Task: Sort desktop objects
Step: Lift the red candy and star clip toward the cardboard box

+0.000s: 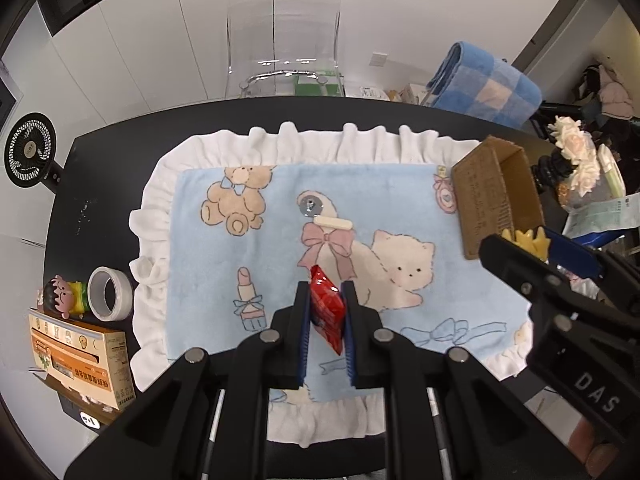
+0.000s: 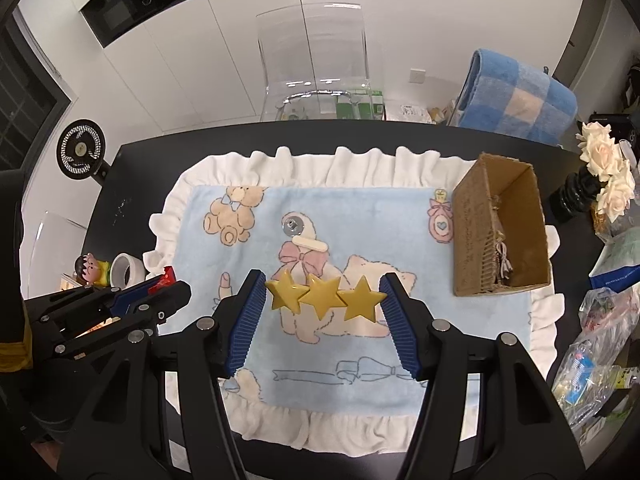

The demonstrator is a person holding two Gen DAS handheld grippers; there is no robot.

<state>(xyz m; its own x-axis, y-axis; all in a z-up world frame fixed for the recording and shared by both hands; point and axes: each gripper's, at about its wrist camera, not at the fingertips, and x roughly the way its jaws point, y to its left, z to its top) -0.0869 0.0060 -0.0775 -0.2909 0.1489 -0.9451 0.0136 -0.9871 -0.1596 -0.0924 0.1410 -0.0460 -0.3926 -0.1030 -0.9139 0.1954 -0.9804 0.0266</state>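
My left gripper (image 1: pixel 326 290) is shut on a red packet (image 1: pixel 328 312), held above the blue cartoon mat (image 1: pixel 200 280). My right gripper (image 2: pixel 323 284) is shut on a yellow clip of three stars (image 2: pixel 323 296), gripped by its two ends, also above the mat (image 2: pixel 360 216). A small silver disc (image 1: pixel 310 205) and a cream hair clip (image 1: pixel 333 223) lie near the mat's middle. The same disc (image 2: pixel 292 226) and clip (image 2: pixel 309 243) show in the right wrist view. A brown woven basket (image 2: pixel 468 216) stands at the mat's right edge with a pale cord inside.
On the black table (image 1: pixel 100 160) at the left are a tape roll (image 1: pixel 108 294), a cartoon figurine (image 1: pixel 64 298) and an orange box (image 1: pixel 80 360). A small fan (image 1: pixel 30 156) stands far left, white roses (image 2: pixel 608 168) and plastic bags (image 2: pixel 592 360) at the right, a clear chair (image 1: pixel 284 40) behind.
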